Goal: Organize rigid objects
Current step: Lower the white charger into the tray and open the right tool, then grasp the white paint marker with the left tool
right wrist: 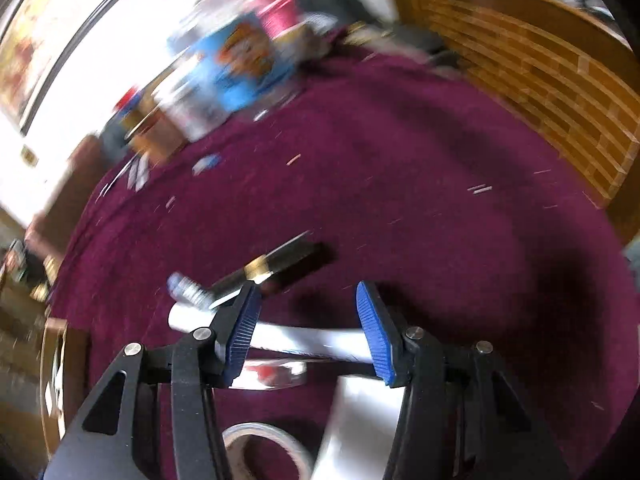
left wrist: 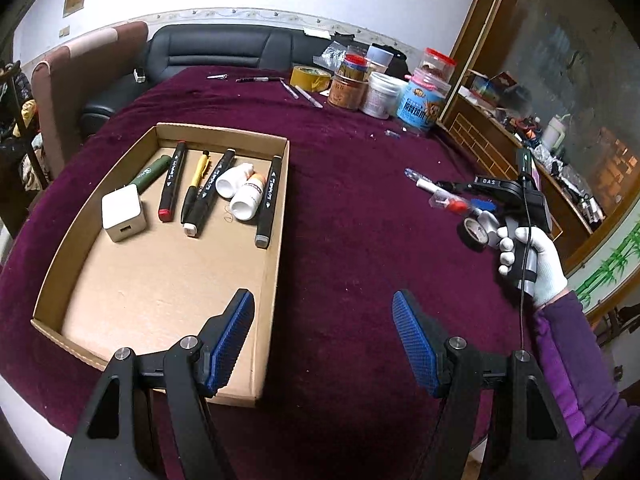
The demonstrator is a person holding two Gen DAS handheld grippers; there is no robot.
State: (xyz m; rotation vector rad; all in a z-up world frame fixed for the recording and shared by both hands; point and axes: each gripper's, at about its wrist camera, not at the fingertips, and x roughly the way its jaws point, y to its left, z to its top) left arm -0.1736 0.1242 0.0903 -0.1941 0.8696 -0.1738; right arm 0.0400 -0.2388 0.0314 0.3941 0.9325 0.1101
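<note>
A cardboard tray [left wrist: 120,332] on the purple cloth holds a white charger cube [left wrist: 122,217], several markers [left wrist: 269,200], a yellow pen [left wrist: 196,184] and two white bottles [left wrist: 248,196]. My left gripper [left wrist: 323,340] is open and empty, hovering over the tray's right front edge. My right gripper [right wrist: 306,336] is open above a white tube [right wrist: 304,340] lying on the cloth; a black and gold pen [right wrist: 276,266] lies just beyond it. In the left wrist view the right gripper [left wrist: 472,204] is at the right, over small clear items.
Jars and tubs [left wrist: 424,100] and a yellow tape roll [left wrist: 310,77] stand at the table's far side, with loose pens [left wrist: 256,79]. A tape roll [right wrist: 266,452] and a white box [right wrist: 360,428] lie under my right gripper. A wooden cabinet [right wrist: 540,80] borders the table's right.
</note>
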